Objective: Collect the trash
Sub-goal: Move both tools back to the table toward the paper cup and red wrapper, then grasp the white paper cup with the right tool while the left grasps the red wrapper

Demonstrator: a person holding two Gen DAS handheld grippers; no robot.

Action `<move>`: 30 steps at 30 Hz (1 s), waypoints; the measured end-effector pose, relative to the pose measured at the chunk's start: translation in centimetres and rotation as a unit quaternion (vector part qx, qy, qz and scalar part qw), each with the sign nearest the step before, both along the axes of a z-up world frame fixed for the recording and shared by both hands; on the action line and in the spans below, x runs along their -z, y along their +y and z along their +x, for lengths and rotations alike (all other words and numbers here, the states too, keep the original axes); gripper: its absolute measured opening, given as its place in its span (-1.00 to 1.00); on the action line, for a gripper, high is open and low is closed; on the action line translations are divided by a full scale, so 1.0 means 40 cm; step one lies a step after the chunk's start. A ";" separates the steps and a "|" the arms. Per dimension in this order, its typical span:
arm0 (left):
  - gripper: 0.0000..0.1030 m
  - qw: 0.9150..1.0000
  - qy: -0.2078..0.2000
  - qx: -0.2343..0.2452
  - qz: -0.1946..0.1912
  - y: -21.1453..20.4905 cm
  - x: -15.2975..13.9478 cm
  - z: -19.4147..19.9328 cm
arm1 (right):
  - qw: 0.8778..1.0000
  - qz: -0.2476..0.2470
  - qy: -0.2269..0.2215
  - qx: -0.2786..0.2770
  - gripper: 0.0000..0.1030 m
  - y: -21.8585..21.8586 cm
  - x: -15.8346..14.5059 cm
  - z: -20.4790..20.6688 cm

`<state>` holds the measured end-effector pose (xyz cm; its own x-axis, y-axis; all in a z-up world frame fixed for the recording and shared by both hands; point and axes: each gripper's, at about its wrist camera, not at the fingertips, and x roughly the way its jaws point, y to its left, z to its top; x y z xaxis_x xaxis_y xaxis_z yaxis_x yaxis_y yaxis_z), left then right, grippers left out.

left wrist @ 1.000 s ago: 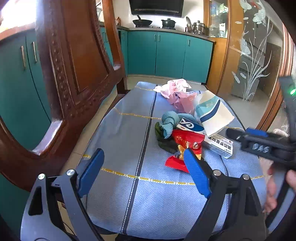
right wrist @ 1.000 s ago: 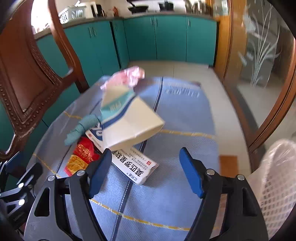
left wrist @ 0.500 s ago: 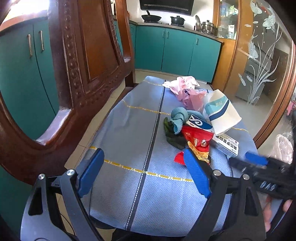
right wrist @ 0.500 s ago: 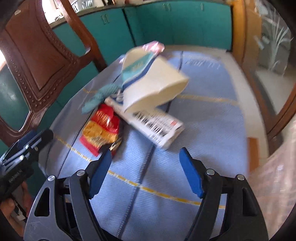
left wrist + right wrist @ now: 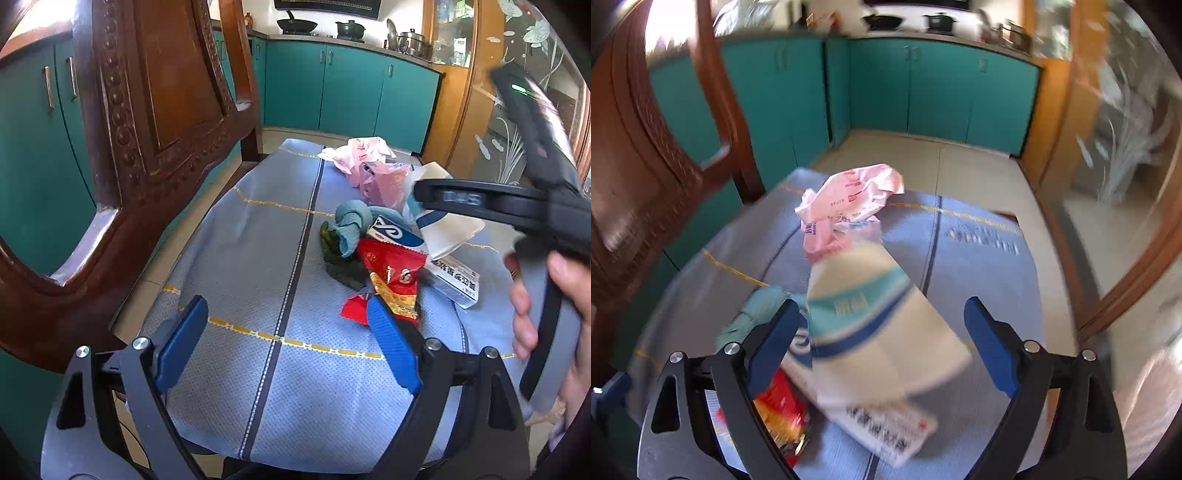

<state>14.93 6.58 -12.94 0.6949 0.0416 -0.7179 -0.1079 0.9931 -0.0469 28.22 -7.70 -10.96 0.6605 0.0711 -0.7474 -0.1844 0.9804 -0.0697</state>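
Observation:
A heap of trash lies on the blue-clothed table (image 5: pixel 229 369): a pink plastic bag (image 5: pixel 364 162), a teal crumpled wad (image 5: pixel 351 221), a red snack wrapper (image 5: pixel 391 273), a white medicine box (image 5: pixel 456 280) and a tipped white paper cup (image 5: pixel 450 229) with teal stripes. My left gripper (image 5: pixel 284 308) is open and empty over the cloth, its right finger just in front of the red wrapper. My right gripper (image 5: pixel 881 310) hovers over the heap with its jaws opening. The paper cup (image 5: pixel 879 332) lies between its fingers, which do not press on it. The pink bag (image 5: pixel 849 199) lies beyond.
A carved wooden chair back (image 5: pixel 147 147) stands close on the left of the table. Teal cabinets (image 5: pixel 332 92) line the far wall, and a glass door (image 5: pixel 517 129) in a wooden frame is on the right. A hand (image 5: pixel 546 295) holds the right gripper.
The right gripper swung from low at the table's near right up over the paper cup, and its jaws stand wider. The left gripper has barely shifted and stays open.

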 end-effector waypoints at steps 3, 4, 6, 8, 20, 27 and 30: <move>0.71 1.000 0.007 0.003 -0.002 0.000 0.007 0.012 | 0.999 -0.030 0.017 -0.018 0.72 0.023 0.020 0.017; 0.71 1.000 0.008 0.005 -0.005 0.001 0.009 0.016 | 0.999 -0.032 0.021 -0.023 0.58 0.021 0.027 0.013; 0.71 1.000 0.010 0.011 -0.021 0.005 0.010 0.019 | 0.999 -0.020 0.024 -0.028 0.49 0.009 0.032 -0.002; 0.71 0.999 0.015 0.013 -0.037 0.009 0.012 0.023 | 0.999 -0.009 0.024 -0.029 0.46 -0.001 0.031 -0.019; 0.78 0.992 0.059 0.100 -0.044 -0.101 0.032 0.105 | 0.997 0.071 -0.021 0.002 0.46 -0.149 -0.100 -0.188; -0.33 0.989 0.079 0.112 0.058 -0.163 0.080 0.100 | 0.998 0.042 -0.041 -0.009 0.45 -0.162 -0.117 -0.292; -0.40 0.990 0.061 0.109 0.068 -0.156 0.070 0.065 | 0.998 0.035 -0.044 -0.012 0.45 -0.161 -0.111 -0.327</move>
<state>17.54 0.34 -15.75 0.6065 0.0023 -0.7951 0.1125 0.9897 0.0886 15.16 -14.13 -6.53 0.7208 0.1373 -0.6795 -0.2041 0.9788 -0.0187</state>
